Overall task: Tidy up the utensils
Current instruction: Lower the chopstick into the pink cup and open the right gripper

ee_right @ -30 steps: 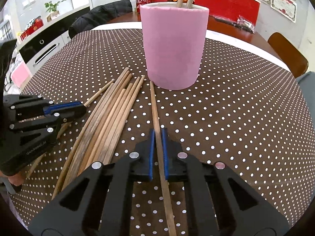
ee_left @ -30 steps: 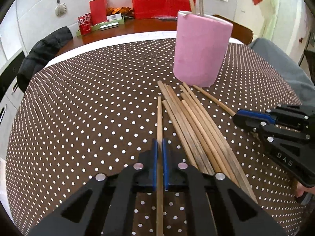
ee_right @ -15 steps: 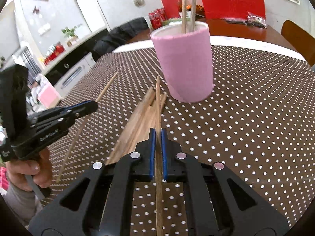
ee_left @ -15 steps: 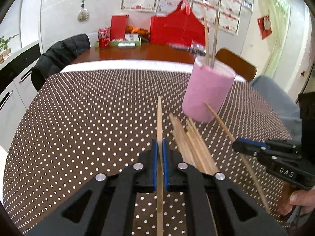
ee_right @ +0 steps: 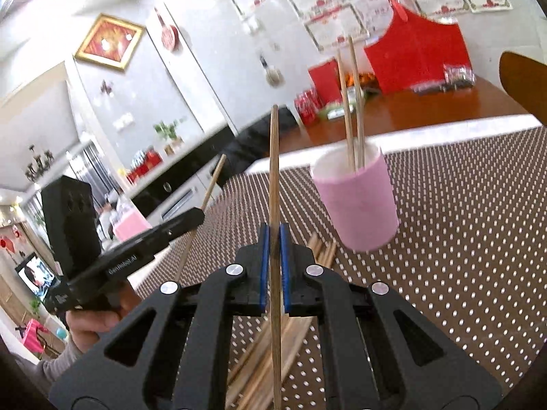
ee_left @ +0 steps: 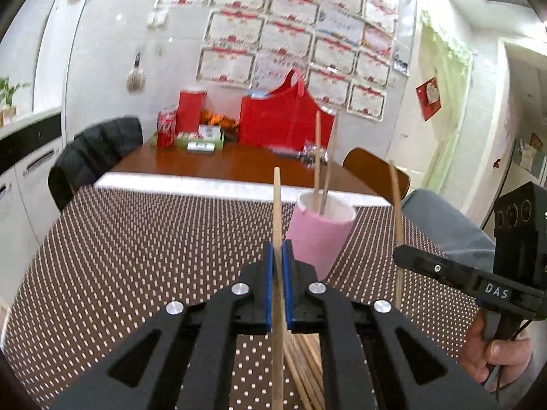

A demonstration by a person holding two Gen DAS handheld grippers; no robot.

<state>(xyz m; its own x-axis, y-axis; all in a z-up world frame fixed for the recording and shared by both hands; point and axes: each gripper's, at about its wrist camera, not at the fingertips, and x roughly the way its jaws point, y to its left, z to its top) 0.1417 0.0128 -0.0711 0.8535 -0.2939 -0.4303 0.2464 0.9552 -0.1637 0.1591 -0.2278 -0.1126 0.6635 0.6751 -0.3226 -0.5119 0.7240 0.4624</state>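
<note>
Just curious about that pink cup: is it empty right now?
No, two chopsticks already stand upright inside the pink cup, their tops rising well above its rim.

Brown polka-dot tablecloth (ee_left: pixel 143 259), covering near table. Beyond tablecloth: wooden table (ee_left: pixel 218 165) bearing red bag (ee_left: pixel 283 119), red box (ee_left: pixel 190 111), red cans (ee_left: pixel 166 131). Left of wooden table: black jacket (ee_left: pixel 92 157) over chair. Right: brown chair back (ee_left: pixel 371 167). Above, on wall: rows of framed certificates (ee_left: pixel 273 41).
</note>
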